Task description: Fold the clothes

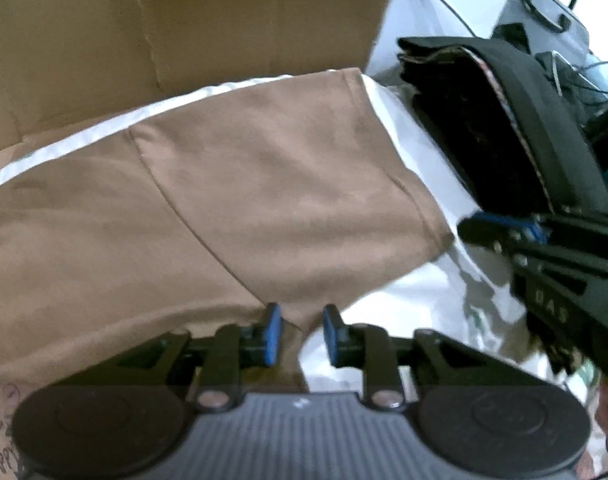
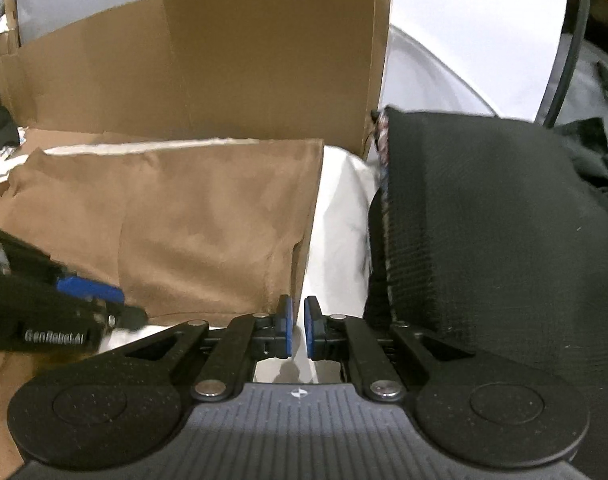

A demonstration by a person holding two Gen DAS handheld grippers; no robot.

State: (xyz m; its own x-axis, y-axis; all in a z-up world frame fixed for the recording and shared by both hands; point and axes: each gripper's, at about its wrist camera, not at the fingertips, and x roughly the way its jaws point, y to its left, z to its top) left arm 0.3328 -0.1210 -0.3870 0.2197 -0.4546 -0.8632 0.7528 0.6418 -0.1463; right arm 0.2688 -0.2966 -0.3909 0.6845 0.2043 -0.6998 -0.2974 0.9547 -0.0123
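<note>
A tan garment lies spread flat on a white sheet before a cardboard panel, a stack of dark folded clothes to its right. The left gripper hovers at its near edge, fingers parted and empty. The right gripper, nearly closed, holds nothing near the garment's right corner.

Matt tan cloth garment, rough brown cardboard, glossy white sheet, ribbed black fabric stack

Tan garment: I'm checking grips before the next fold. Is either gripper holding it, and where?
Nothing is held. The left gripper has open jaws at the tan garment's near edge; the right gripper is empty.
</note>
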